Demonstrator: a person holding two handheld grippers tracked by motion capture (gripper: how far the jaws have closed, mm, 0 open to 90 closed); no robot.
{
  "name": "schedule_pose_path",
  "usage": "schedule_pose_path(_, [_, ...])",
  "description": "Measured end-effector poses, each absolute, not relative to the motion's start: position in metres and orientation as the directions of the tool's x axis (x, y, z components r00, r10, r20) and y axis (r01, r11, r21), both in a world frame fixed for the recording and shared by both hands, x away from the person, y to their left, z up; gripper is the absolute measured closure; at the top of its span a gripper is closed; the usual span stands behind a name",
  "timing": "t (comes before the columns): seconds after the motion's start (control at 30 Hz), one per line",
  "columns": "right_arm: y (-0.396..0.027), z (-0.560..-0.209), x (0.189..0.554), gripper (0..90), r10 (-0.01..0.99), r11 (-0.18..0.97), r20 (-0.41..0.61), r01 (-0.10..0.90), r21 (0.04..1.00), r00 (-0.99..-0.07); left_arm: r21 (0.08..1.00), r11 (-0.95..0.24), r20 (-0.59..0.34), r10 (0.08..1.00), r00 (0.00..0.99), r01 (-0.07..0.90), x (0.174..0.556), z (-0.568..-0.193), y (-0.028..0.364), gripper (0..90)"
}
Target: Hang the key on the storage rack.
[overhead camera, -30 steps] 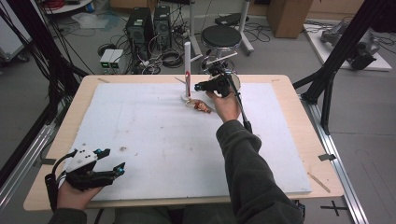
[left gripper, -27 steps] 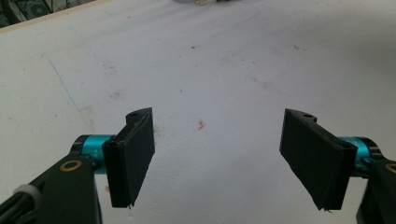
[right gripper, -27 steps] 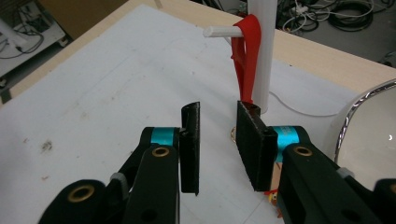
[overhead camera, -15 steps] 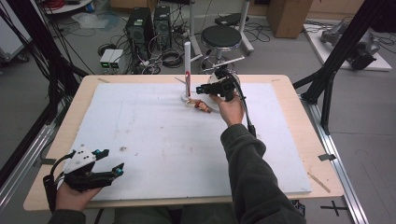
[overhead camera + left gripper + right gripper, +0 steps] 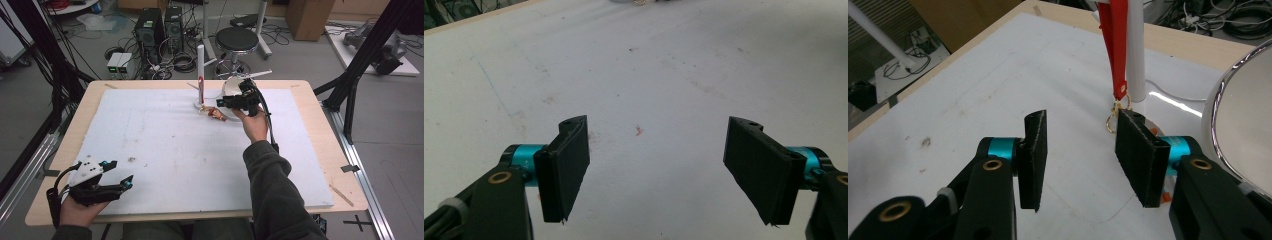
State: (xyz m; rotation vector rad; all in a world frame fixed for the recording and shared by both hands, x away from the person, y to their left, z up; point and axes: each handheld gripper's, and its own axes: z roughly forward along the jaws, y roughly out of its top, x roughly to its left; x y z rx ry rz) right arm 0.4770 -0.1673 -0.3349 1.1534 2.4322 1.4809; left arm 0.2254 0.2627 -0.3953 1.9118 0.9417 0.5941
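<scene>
A white post [image 5: 200, 65] stands on a round base at the far middle of the white board [image 5: 165, 150]. A red strap [image 5: 1113, 45] hangs down the post, with gold rings [image 5: 1113, 120] at its lower end. A small orange-brown object [image 5: 216, 114] lies on the board beside the base. My right gripper [image 5: 221, 103] is open just right of the post, and the right gripper view [image 5: 1080, 125] has nothing between its jaws. My left gripper [image 5: 122, 171] rests at the near left corner, wide open over bare board [image 5: 656, 125].
A round chrome-rimmed mirror [image 5: 232, 86] stands behind the right gripper, close to the post, and its rim [image 5: 1218, 95] shows beside the right jaw. The wooden table edge [image 5: 325, 150] frames the board. A stool [image 5: 239, 37] and computer cases stand on the floor beyond.
The right gripper has drawn back slightly from the post, toward the near right. The left gripper has barely moved.
</scene>
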Motion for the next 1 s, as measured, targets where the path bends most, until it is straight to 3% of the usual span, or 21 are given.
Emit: schedule_pose_path(1.0, [-0.191,-0.340,0.454,35.3,0.607,0.247,0.299,0.532,0.810,-0.736,0.873,-0.306,0.026,0.807,0.590,0.380,0.226,-0.396,0.263,26.8])
